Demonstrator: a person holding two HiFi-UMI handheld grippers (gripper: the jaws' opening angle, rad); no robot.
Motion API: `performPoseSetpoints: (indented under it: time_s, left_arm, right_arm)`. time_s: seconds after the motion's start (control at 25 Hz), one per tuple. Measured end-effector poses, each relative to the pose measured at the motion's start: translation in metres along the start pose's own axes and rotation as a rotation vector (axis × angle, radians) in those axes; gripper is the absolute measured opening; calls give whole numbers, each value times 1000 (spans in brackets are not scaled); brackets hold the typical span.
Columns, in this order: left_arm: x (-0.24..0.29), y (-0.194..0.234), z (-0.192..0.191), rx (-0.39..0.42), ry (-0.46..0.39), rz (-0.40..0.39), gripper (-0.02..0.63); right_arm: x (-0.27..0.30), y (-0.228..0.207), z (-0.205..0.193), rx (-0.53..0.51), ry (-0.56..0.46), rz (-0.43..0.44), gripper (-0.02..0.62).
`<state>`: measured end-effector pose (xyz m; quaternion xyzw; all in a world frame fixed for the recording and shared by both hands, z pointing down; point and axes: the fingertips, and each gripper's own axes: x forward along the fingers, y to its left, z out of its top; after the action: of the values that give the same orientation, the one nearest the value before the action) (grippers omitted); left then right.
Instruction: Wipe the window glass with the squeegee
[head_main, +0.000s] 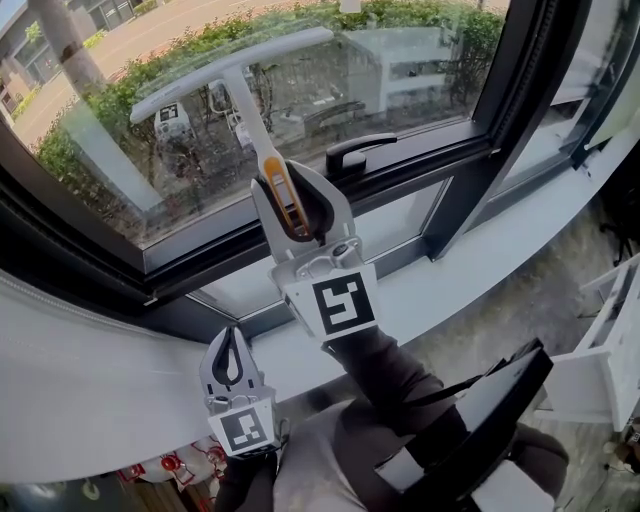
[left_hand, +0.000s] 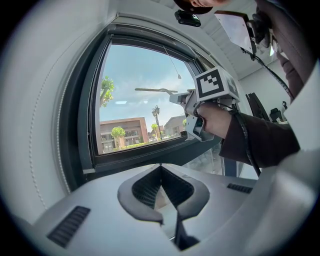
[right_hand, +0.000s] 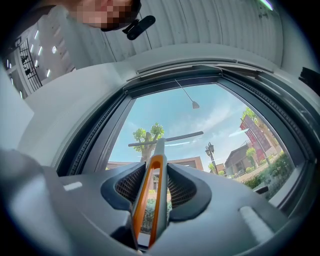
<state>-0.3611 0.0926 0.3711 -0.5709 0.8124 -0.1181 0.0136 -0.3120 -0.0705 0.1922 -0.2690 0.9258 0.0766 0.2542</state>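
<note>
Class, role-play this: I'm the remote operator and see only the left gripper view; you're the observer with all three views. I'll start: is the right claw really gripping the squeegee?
Observer: Yes; the right gripper view shows the right claw shut on the squeegee, on its orange-and-grey handle.
Operator: Any obstacle nearby?
Observer: The head view shows a black window handle below the right end of the blade.
Operator: Where's my left claw?
Observer: Low by the sill, beneath the right one.

The squeegee (head_main: 245, 100) handle's lower end is buried inside the right gripper (head_main: 283, 185); red items (head_main: 170, 464) at the head view's lower left are too small to identify; the right edge crops a white shelf (head_main: 605, 350)
</note>
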Motion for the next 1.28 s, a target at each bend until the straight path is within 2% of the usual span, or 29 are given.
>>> performPoseSetpoints:
  time_s: [1.28]
  left_arm:
    - [0, -8, -15, 35, 33, -89, 3]
  right_arm:
    - [-28, 9, -40, 64, 64, -28, 132]
